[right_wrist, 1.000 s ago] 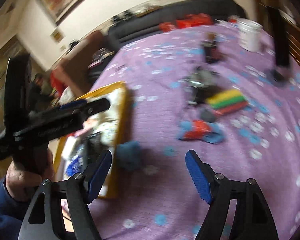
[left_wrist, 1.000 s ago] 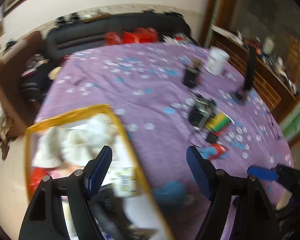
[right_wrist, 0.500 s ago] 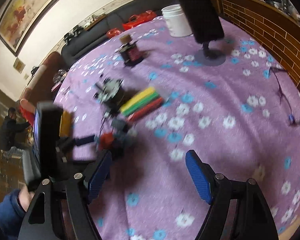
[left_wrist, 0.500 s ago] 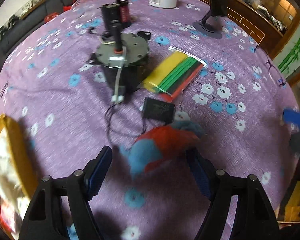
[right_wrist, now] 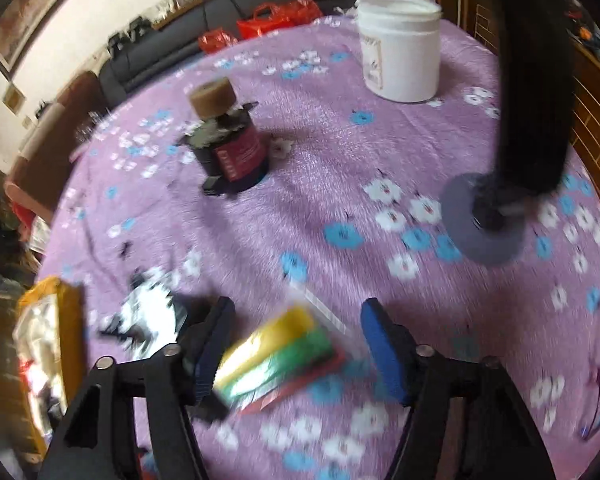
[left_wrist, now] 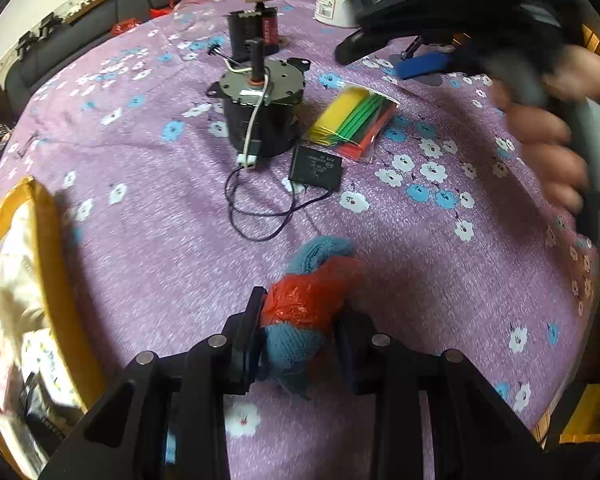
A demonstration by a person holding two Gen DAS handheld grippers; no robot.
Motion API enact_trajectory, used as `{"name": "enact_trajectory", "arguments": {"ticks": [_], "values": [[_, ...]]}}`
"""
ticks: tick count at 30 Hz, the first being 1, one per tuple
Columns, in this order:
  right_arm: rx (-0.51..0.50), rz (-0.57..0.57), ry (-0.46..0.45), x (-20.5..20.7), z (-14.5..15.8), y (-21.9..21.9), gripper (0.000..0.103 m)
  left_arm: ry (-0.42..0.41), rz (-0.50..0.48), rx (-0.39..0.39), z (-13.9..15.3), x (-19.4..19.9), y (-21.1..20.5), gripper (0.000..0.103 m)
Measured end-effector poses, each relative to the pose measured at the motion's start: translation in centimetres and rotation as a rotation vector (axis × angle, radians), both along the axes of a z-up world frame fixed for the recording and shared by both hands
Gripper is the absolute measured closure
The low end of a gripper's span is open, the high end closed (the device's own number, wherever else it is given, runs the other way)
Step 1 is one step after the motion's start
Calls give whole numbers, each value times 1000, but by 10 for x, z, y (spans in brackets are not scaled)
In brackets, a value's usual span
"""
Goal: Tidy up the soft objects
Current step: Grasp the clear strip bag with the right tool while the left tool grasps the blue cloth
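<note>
A soft bundle point(left_wrist: 312, 300) of blue knit wrapped in red plastic lies on the purple flowered cloth point(left_wrist: 160, 240). My left gripper point(left_wrist: 300, 332) points down at it, jaws closing, both pads pressing its sides. In the right wrist view my right gripper point(right_wrist: 296, 344) hovers over a clear packet of yellow, green and red strips point(right_wrist: 276, 364). Its jaws are closing with the packet between them, and the pads do not press it. A hand point(left_wrist: 540, 140) carries that gripper at the upper right of the left wrist view. The same packet point(left_wrist: 352, 120) shows there.
A yellow-rimmed box point(left_wrist: 48, 248) of soft things sits at the left edge, also blurred in the right view point(right_wrist: 64, 320). Nearby stand a black motor with wires point(left_wrist: 260, 116), a small black block point(left_wrist: 316, 168), a red-labelled motor point(right_wrist: 232, 152), a white tub point(right_wrist: 400, 52) and a black stand point(right_wrist: 488, 220).
My left gripper left the yellow box, came down over the blue and red bundle and closed on it. My right gripper swung across the table to the coloured packet, its jaws narrowing.
</note>
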State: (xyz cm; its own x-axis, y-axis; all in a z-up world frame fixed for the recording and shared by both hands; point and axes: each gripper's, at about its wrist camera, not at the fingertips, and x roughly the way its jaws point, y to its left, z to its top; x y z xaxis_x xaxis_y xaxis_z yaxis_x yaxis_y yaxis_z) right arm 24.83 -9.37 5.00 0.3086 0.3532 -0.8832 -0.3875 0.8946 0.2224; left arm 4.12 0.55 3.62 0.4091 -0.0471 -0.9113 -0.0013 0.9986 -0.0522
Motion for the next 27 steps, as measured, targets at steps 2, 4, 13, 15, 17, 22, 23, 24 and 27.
{"name": "enact_trajectory", "arguments": {"ticks": [2, 4, 13, 15, 17, 22, 23, 24, 27], "values": [[-49, 14, 13, 7, -12, 10, 45, 7, 12, -2, 2, -4, 2, 72], [-91, 29, 35, 5, -21, 14, 47, 10, 25, -12, 3, -6, 5, 72], [-96, 127, 102, -78, -28, -35, 47, 30, 27, -36, 3, -4, 6, 72], [-73, 120, 95, -103, -25, -59, 46, 31, 13, -36, 2, -2, 2, 72], [-42, 89, 104, -122, -23, -83, 46, 35, -1, -40, 1, -3, -2, 72], [44, 184, 2, -155, -1, -101, 36, 41, -23, -42, -2, -3, -9, 72], [13, 226, -36, -158, 3, -97, 29, 41, -29, -40, -2, -3, -11, 72], [-1, 261, -52, -159, 4, -91, 28, 40, -32, -38, -2, -2, -12, 72], [-14, 319, -42, -160, 1, -75, 28, 31, -33, -31, 1, -2, -14, 72]]}}
